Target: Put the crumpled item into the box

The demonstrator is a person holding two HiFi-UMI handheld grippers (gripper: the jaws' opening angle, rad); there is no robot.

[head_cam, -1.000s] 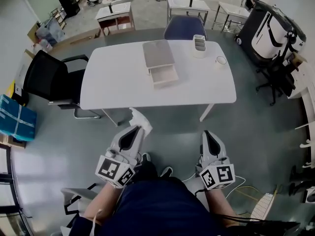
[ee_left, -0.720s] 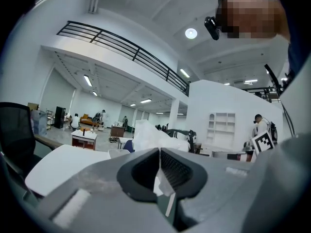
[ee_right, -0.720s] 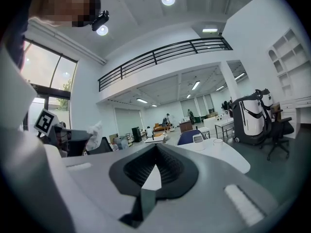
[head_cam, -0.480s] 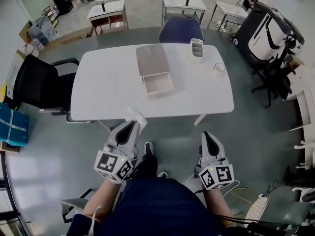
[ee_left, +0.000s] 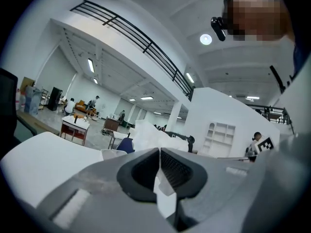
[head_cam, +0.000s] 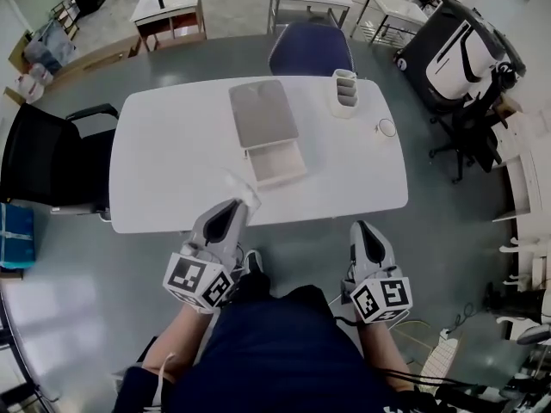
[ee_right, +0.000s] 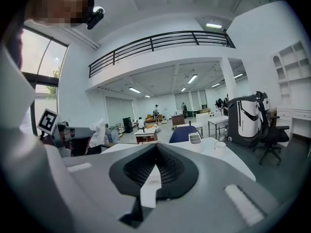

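Closing on the white table [head_cam: 172, 162] is the main change: over the last second it has slid down the head view towards the person, so its near edge now lies right at the gripper tips, where a strip of grey floor lay between them a moment ago. The box [head_cam: 263, 114] stands near the middle of the table, a little towards the far edge, and has come nearer with it. Its open drawer [head_cam: 277, 165] is pulled out towards the near edge and looks empty.

The left gripper [head_cam: 241, 206] has been carried forward with the walk and now reaches over the near edge, left of the drawer's front. Its jaws are clamped tight on the crumpled item [head_cam: 244, 188]. In the left gripper view the white paper-like wad [ee_left: 148, 137] bulges out past the closed tips. The item was over the floor before. It now hangs above the table just inside the near edge, close beside the drawer's front left corner but not yet over it.

The right gripper [head_cam: 362, 226] has kept low over the floor, short of the near edge, with its jaws together on nothing.

By my reading the approach is nearly done. What remains is a short reach forward and right to bring the item over the drawer, then a release.
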